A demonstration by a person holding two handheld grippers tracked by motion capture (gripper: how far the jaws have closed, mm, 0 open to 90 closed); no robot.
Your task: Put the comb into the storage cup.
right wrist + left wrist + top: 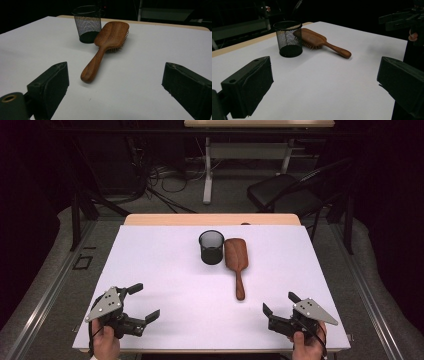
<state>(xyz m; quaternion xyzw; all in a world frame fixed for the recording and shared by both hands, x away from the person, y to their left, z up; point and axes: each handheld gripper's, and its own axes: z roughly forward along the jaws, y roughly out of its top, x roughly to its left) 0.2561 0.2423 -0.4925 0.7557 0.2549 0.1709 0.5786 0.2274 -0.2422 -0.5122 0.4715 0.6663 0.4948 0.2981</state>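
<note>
A black mesh cup (211, 247) stands upright on the white table top (165, 285), a little beyond its middle. Right beside the cup lies a brown wooden hairbrush (236, 255), bristles down, its handle pointing toward the near edge. My left gripper (144, 302) hovers at the near left corner, open, nothing between its jaws. My right gripper (280, 303) sits at the near right, open and empty too. The left gripper view has the cup (288, 38) and the brush (317, 41) ahead. In the right gripper view the brush (107, 42) lies straight in front, the cup (88, 23) behind it.
A strip of wooden table edge (210, 219) runs along the far side. Beyond it are a black chair (285, 192), cables on the floor and another table's white leg (207, 175). The right gripper (402, 21) shows at the upper right of the left gripper view.
</note>
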